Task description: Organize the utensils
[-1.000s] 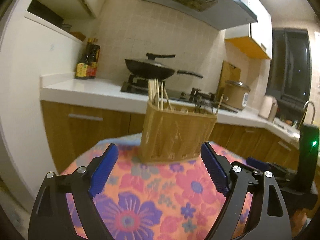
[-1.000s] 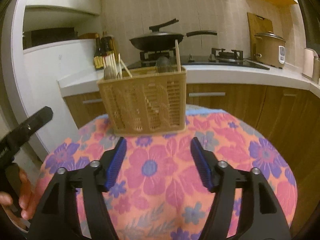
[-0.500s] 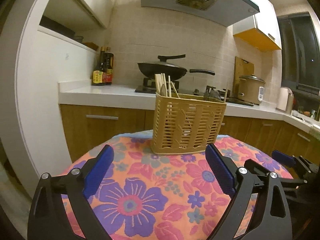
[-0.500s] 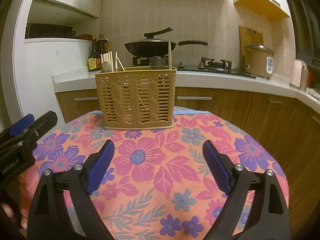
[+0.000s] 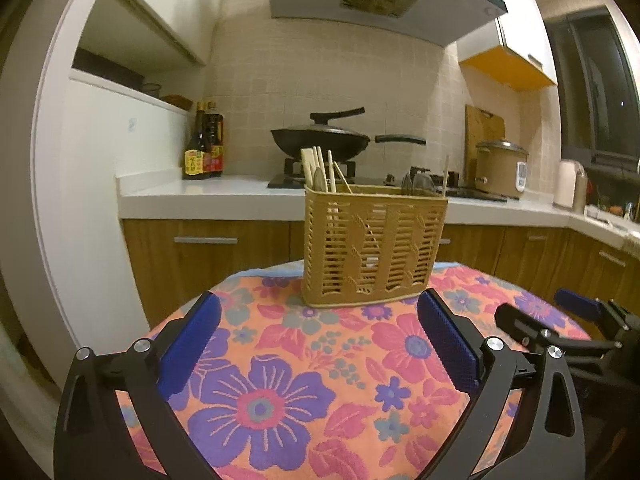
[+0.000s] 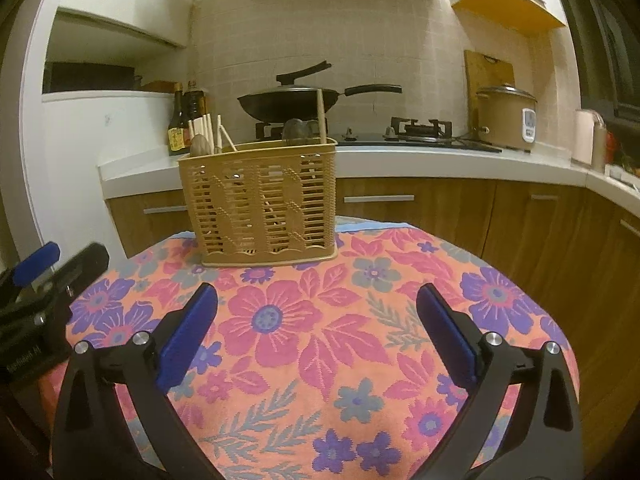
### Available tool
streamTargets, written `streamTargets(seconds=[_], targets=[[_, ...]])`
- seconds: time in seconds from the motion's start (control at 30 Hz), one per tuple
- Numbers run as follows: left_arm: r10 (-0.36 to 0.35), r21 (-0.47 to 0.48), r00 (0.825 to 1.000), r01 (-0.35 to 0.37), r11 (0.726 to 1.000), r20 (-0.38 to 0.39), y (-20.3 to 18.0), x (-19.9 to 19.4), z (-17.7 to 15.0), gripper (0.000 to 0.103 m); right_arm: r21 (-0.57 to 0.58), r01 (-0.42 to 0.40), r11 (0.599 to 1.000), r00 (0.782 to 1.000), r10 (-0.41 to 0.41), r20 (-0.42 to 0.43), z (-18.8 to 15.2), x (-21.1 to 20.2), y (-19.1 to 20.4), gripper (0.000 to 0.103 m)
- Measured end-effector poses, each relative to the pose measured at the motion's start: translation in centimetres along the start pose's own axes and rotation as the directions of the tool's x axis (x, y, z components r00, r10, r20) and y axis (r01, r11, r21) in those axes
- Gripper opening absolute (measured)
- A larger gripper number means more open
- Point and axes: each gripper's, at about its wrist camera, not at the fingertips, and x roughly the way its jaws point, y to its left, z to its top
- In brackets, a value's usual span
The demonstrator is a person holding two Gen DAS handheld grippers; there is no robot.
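A tan slatted utensil basket (image 5: pixel 374 250) stands upright at the far side of a round table with a flowered cloth (image 5: pixel 320 364). It also shows in the right wrist view (image 6: pixel 260 204). Chopsticks (image 5: pixel 318 170) and spoon bowls (image 5: pixel 418 182) stick out of its top; chopsticks (image 6: pixel 208 130) show in the right wrist view too. My left gripper (image 5: pixel 318 336) is open and empty, short of the basket. My right gripper (image 6: pixel 316 328) is open and empty, also short of it. Each gripper shows at the edge of the other's view, the right one (image 5: pixel 580 320) and the left one (image 6: pixel 44 276).
Behind the table runs a kitchen counter (image 5: pixel 224 194) with wooden cabinets. On it stand sauce bottles (image 5: pixel 204 148), a black wok (image 5: pixel 320 140) on a stove, and a rice cooker (image 5: pixel 500 168). A white wall (image 5: pixel 80 208) is at the left.
Both grippers have drawn back from the basket and levelled out. The right gripper's jaws have opened wider. The basket has not moved.
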Motion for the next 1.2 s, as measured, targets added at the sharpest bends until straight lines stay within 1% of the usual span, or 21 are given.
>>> streamTargets(seconds=[0.2,0.4,0.47,0.73,0.9,1.03,1.2], targets=[[0.012,-0.002,1.000,-0.012,1.000,-0.017,0.2,0.3,-0.1,0.095,0.061,-0.027,0.998,0.999,0.029,-0.038,-0.1,0.6,-1.2,0.095],[0.026,-0.004,1.000,-0.026,1.000,-0.012,0.2,0.3,-0.1,0.095,0.066,-0.034,0.997,0.999,0.036,-0.030,-0.1,0.5,-1.3,0.095],[0.032,-0.002,0.999,-0.032,0.999,-0.013,0.2,0.3,-0.1,0.095,0.061,-0.047,0.997,0.998,0.049,-0.027,0.0,0.4,-1.2,0.095],[0.030,0.005,0.999,-0.030,1.000,-0.033,0.2,0.7,0.0,0.095,0.097,-0.060,0.993,0.998,0.063,-0.029,0.1,0.6,-1.9,0.095],[0.028,0.020,0.999,-0.028,0.999,-0.027,-0.1,0.6,-0.1,0.095,0.072,-0.059,0.996,0.998,0.061,-0.027,0.0,0.5,-1.4,0.095],[0.029,0.014,0.999,-0.029,0.999,-0.033,0.0,0.6,-0.2,0.095,0.050,-0.054,0.997,0.998,0.056,-0.026,0.0,0.4,-1.0,0.095],[0.033,0.004,0.999,-0.033,0.999,-0.033,0.1,0.5,-0.1,0.095,0.049,-0.054,0.997,0.998,0.055,-0.026,0.0,0.4,-1.1,0.095]])
